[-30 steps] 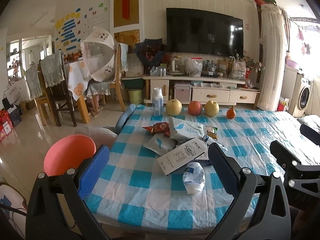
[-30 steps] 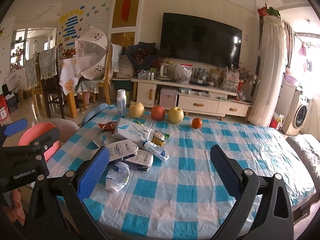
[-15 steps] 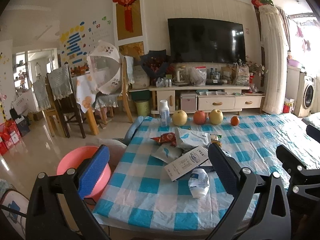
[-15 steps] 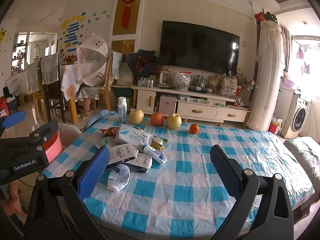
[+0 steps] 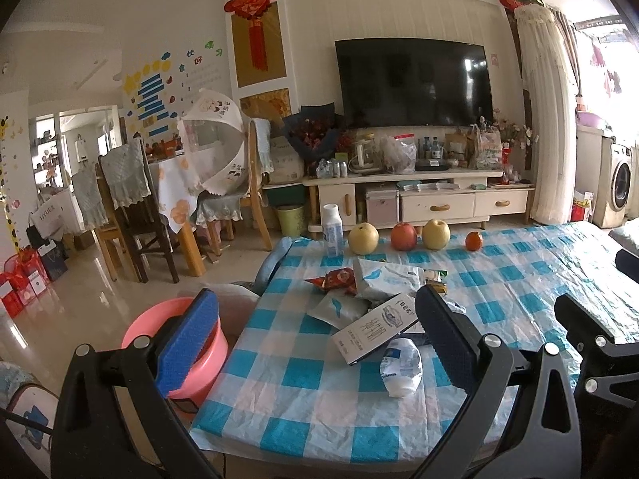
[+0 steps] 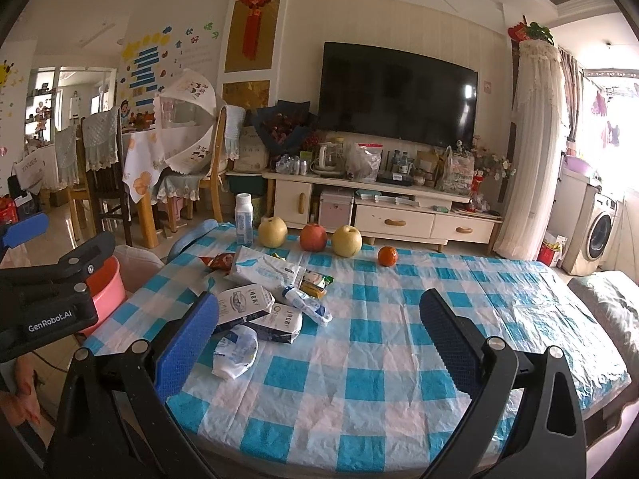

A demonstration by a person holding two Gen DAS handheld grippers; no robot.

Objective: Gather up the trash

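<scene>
A pile of trash lies on the blue-checked tablecloth (image 5: pixel 303 383): a crumpled white wrapper (image 5: pixel 400 367) nearest me, a white carton (image 5: pixel 377 329), white pouches (image 5: pixel 385 277) and a red snack bag (image 5: pixel 335 279). The pile also shows in the right wrist view, with the wrapper (image 6: pixel 235 351) and cartons (image 6: pixel 243 305). A pink bucket (image 5: pixel 175 349) stands on the floor left of the table. My left gripper (image 5: pixel 315 339) is open and empty, held back from the table's near edge. My right gripper (image 6: pixel 319 339) is open and empty, to the right of the pile.
Along the table's far edge stand a white bottle (image 5: pixel 332 229), two pears (image 5: pixel 363 238), an apple (image 5: pixel 403 236) and a small orange (image 5: pixel 473 240). A dining table with chairs (image 5: pixel 131 199) is at the left. A TV cabinet (image 5: pixel 419 195) lines the back wall.
Both grippers have pulled back and risen, so the table and trash look farther and lower. The pink bucket now shows more fully. Nothing was grasped.
</scene>
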